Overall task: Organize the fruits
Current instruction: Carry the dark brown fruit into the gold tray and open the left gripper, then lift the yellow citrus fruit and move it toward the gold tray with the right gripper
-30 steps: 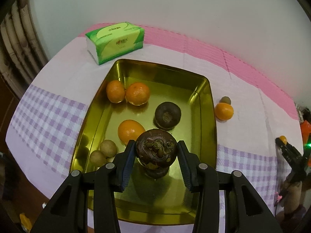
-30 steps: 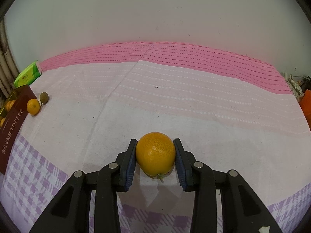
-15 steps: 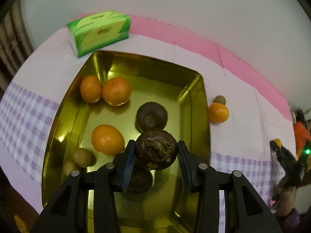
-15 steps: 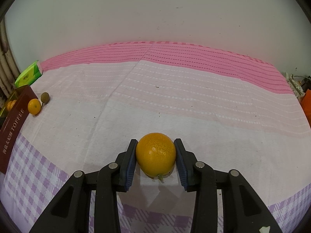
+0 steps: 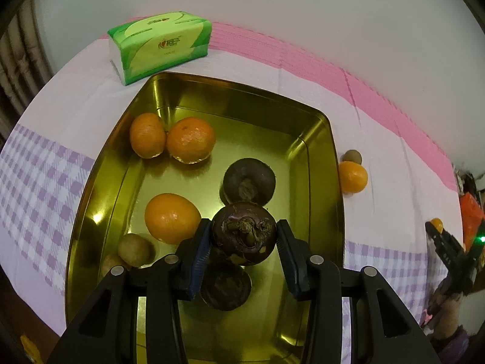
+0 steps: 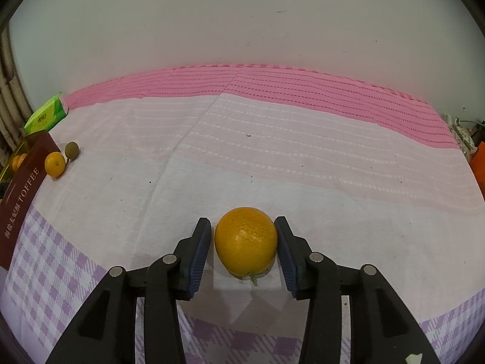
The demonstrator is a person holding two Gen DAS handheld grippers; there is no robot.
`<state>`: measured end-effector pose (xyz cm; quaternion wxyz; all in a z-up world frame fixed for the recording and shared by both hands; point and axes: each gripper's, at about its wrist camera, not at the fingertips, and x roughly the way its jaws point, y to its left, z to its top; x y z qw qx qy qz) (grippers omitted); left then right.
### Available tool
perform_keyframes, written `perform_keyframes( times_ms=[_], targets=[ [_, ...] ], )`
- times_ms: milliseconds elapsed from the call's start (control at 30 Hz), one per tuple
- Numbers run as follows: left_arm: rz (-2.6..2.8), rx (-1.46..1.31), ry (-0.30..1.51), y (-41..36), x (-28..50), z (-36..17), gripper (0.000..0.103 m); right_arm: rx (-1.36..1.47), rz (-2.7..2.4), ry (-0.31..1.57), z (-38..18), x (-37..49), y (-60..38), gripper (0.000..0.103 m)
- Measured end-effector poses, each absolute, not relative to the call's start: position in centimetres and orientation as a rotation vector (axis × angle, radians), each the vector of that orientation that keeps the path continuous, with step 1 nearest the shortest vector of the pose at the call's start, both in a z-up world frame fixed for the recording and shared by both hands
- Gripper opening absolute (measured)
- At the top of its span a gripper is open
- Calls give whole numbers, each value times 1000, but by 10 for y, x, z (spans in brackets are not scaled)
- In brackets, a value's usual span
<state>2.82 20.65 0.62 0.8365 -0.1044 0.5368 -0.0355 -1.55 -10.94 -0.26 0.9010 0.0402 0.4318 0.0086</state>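
Note:
My left gripper [image 5: 244, 236] is shut on a dark purple mangosteen [image 5: 244, 233] and holds it above the gold tin tray [image 5: 318, 127]. In the tray lie three oranges [image 5: 190, 139], another mangosteen [image 5: 249, 180], a third mangosteen [image 5: 225, 285] below my held one, and small brown fruits [image 5: 135, 249]. My right gripper [image 6: 244, 242] holds an orange [image 6: 246, 240] between its pads over the cloth; a thin gap shows at the left pad. An orange [image 5: 352, 177] and a small brown fruit [image 5: 352, 156] lie on the cloth beside the tray; both also show in the right wrist view [image 6: 55, 164].
A green tissue pack [image 5: 160, 45] stands behind the tray. The tray's dark red outer wall [image 6: 21, 194] sits at the left of the right wrist view. The other gripper [image 5: 448, 251] shows at the far right of the left wrist view. A wall stands behind the table.
My left gripper moved over the tray with the mangosteen, shifting the view. The right gripper's left pad now stands slightly off the orange.

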Motion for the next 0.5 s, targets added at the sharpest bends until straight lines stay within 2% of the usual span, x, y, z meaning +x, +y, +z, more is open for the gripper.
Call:
perform_keyframes(
  times_ms=[333, 367, 433, 500],
  targets=[
    [-88, -245, 1096, 198, -17, 61, 46, 80, 26, 895, -2, -15, -107, 46],
    [-66, -222, 1086, 199, -23, 66, 48, 78, 26, 895, -2, -16, -107, 47],
    [-16, -182, 1049, 199, -39, 77, 60, 76, 27, 896, -2, -15, -107, 47],
    [20, -153, 1010, 198, -50, 82, 66, 78, 28, 895, -2, -16, -107, 47]
  ],
)
